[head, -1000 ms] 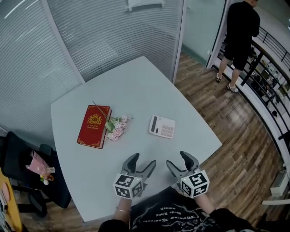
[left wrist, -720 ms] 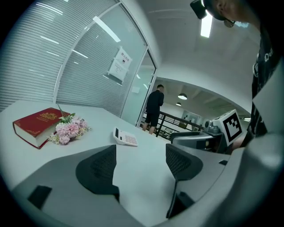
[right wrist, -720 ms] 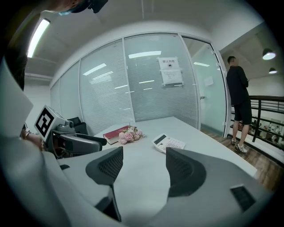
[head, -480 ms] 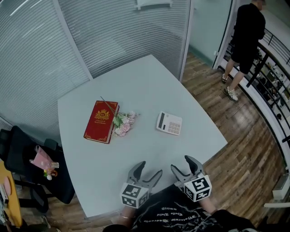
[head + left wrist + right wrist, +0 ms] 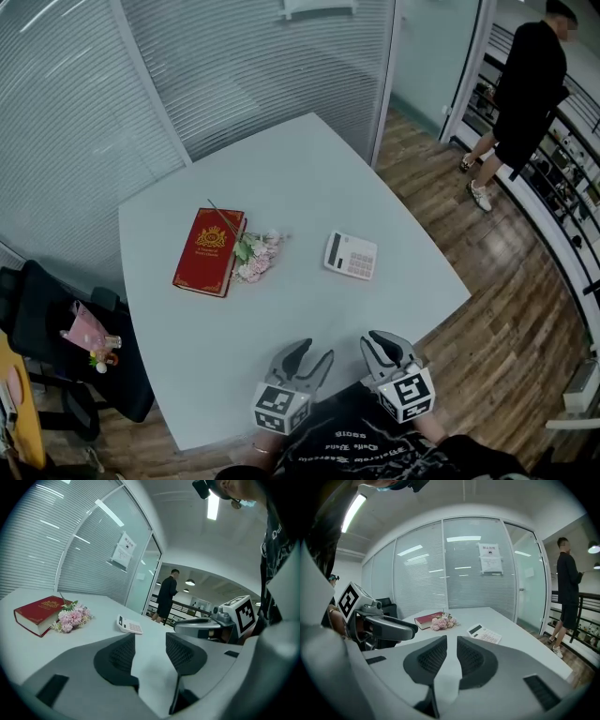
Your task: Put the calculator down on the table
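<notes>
Plainly, neither gripper holds anything. The left gripper (image 5: 314, 352) hovers over the near edge of the white table (image 5: 281, 178), its jaws parted by a moderate gap with only bare tabletop showing between the ribbed pads (image 5: 123, 654); they have just been closing, on nothing. The right gripper (image 5: 382, 343) sits just beside it, over the same near edge, and its jaws have also just been closing with nothing between them. They now stand nearly together, with only a narrow wedge of table visible between the pads (image 5: 471, 657), which do not meet. Each gripper's marker cube faces up toward the head camera.

The calculator (image 5: 351, 255) lies flat on the table, keys up, well ahead of both grippers and touched by neither. To its left rest a bunch of pink flowers (image 5: 255, 257) and, touching them, a closed red book (image 5: 208, 250). A person in black (image 5: 530, 94) stands on the wooden floor beyond the table's far right side
</notes>
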Demonstrator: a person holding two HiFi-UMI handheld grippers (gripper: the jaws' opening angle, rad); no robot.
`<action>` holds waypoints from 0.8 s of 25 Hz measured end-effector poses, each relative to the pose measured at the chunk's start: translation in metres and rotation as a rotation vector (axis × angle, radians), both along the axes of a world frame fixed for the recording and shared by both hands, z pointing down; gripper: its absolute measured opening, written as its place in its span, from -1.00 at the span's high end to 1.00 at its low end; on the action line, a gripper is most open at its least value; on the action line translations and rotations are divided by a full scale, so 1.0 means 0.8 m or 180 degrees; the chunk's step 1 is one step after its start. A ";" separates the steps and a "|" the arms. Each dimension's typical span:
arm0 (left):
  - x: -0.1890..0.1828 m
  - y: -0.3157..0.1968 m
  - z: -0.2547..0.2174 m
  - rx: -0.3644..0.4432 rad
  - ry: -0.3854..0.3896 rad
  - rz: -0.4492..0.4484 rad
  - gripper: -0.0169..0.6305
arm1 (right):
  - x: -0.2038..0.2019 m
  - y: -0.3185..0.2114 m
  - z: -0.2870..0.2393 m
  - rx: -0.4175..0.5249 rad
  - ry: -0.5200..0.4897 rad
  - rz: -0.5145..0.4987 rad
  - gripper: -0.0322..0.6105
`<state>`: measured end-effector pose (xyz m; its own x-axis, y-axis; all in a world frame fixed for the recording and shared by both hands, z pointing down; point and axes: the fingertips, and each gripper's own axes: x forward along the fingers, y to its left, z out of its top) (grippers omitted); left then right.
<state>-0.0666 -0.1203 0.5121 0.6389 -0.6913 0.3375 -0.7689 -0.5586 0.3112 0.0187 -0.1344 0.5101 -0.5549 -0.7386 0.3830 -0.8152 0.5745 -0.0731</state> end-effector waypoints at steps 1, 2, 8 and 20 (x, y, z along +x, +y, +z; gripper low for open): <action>0.000 0.000 -0.001 0.0019 -0.0004 -0.0020 0.32 | 0.000 0.000 0.000 0.0013 0.0035 -0.0004 0.72; -0.001 -0.001 -0.001 0.0028 -0.0001 -0.0049 0.49 | 0.000 -0.001 0.000 0.0018 0.0067 -0.0015 0.79; 0.002 0.001 0.003 -0.0024 0.0042 -0.0026 0.88 | -0.016 0.006 0.007 -0.0020 0.0211 -0.0368 0.88; 0.025 -0.004 0.014 -0.0034 -0.0066 0.0176 0.89 | -0.007 -0.009 0.017 0.0154 0.0461 -0.0392 0.88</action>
<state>-0.0467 -0.1238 0.5234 0.6688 -0.6515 0.3581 -0.7433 -0.5971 0.3017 0.0133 -0.1419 0.5233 -0.5838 -0.6881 0.4309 -0.7386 0.6705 0.0700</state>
